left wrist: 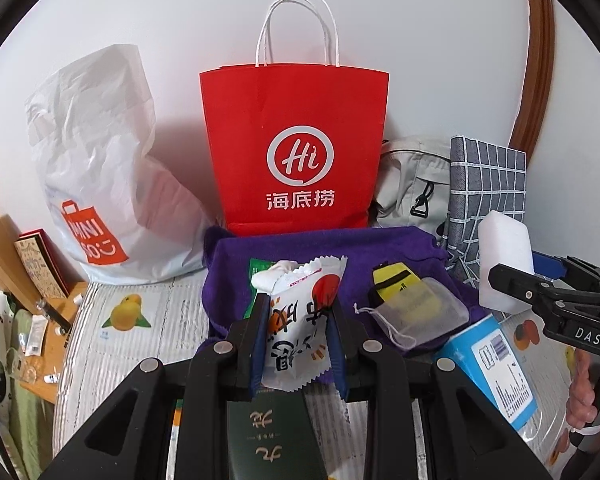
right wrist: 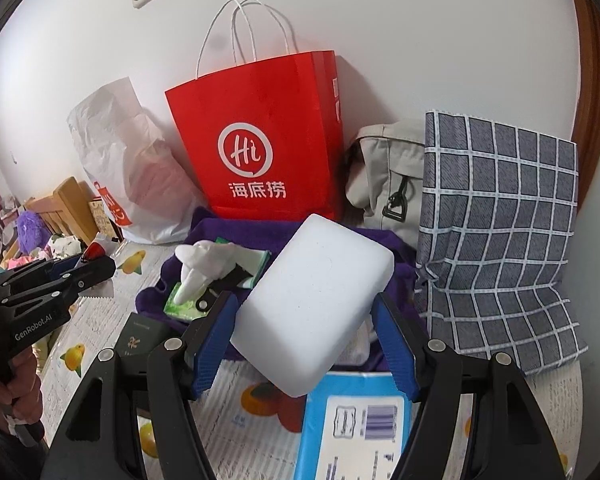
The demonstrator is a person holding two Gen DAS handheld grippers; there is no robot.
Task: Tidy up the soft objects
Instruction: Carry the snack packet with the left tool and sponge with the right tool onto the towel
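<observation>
Both tongs loaded — left gripper (left wrist: 298,330) clamped on snack packet (left wrist: 300,312), right gripper (right wrist: 304,330) on white sponge (right wrist: 316,316); red bag (right wrist: 260,140) stands straight ahead of mine — mouth up, equally near.

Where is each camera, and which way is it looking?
Left wrist: sits on the left gripper, looking forward and down past the snack packet it grips, at the red paper bag; the right gripper and a hand show at right.
Right wrist: sits on the right gripper, looking past the white foam block it grips, at the same bag; the left gripper and a hand show at left.
Shared: red bag, purple cloth, checked fabric bag.
</observation>
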